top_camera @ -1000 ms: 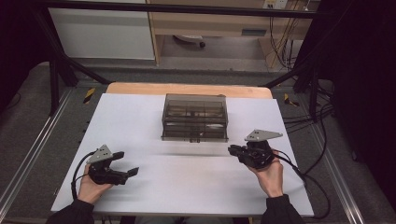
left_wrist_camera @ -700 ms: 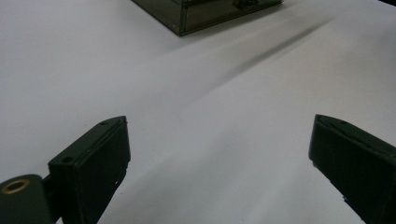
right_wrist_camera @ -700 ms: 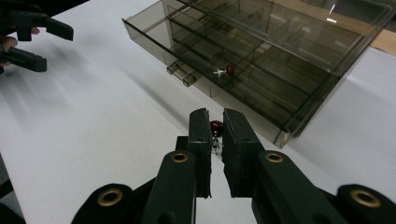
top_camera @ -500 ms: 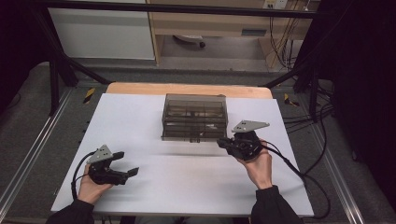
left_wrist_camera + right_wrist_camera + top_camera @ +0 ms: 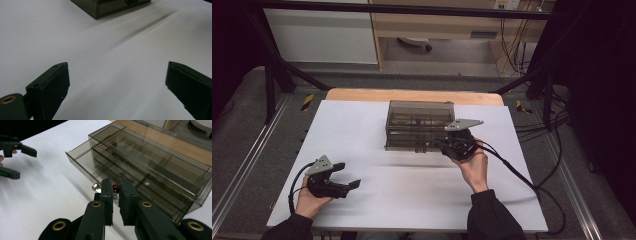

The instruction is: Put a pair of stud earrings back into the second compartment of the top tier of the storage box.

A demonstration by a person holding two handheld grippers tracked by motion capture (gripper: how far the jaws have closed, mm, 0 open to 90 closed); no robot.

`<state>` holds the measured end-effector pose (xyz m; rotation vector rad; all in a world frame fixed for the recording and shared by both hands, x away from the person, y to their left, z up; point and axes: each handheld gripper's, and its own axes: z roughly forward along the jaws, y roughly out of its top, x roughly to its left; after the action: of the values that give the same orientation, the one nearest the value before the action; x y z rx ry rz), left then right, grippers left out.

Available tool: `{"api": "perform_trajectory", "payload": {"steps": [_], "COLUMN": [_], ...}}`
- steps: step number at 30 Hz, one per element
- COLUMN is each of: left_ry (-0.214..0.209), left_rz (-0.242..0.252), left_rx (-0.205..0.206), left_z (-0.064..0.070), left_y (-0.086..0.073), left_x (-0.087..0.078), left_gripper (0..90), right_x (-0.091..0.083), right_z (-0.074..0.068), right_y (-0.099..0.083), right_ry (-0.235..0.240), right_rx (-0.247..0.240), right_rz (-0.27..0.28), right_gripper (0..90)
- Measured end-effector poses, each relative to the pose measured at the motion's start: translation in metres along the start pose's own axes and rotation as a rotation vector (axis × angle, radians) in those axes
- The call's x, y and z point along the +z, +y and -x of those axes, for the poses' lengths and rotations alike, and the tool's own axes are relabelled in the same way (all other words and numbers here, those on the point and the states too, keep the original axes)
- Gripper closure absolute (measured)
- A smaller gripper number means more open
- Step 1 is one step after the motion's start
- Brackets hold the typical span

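A smoky see-through drawer box [image 5: 419, 125] stands at the middle of the white table [image 5: 362, 125]. Its lowest drawer [image 5: 82, 160] is pulled out a little, with a silver knob [image 5: 95, 186] at its front. My right gripper [image 5: 447, 146] is at the box's front right corner. In the right gripper view its jaws [image 5: 115, 181] are almost together, pinching a small red part [image 5: 115, 187] with thin metal legs. Near the table's front left, my left gripper [image 5: 348, 176] is held open over bare table. Between its jaws [image 5: 117, 82] is nothing.
A wooden strip [image 5: 412, 95] runs behind the white sheet. Metal frame rails [image 5: 242, 165] flank the table, and cables [image 5: 532, 125] trail off to the right. The box's corner [image 5: 110, 6] lies far ahead of the left gripper.
My right gripper has moved left and forward from the table's right side up to the box's front. The left gripper has stayed in place, open.
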<state>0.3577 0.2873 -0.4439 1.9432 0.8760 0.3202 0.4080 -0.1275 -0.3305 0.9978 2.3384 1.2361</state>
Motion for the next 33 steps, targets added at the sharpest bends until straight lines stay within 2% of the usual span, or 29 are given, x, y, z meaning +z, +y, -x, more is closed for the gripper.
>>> {"api": "perform_trajectory", "payload": {"steps": [11,33], "left_ry": [-0.003,-0.002], "left_rz": [0.0,-0.001], "left_rx": [-0.001,-0.002], "left_z": [0.0,0.0], "left_y": [0.0,0.0], "left_x": [0.0,0.0], "left_gripper": [4.9,4.9], "right_x": [0.033,0.077], "right_z": [0.004,0.003], "right_y": [0.008,-0.004], "right_ry": [-0.016,0.005], "right_rx": [0.012,0.029], "right_rz": [-0.009,-0.048], "right_gripper": [82.3,82.1]}}
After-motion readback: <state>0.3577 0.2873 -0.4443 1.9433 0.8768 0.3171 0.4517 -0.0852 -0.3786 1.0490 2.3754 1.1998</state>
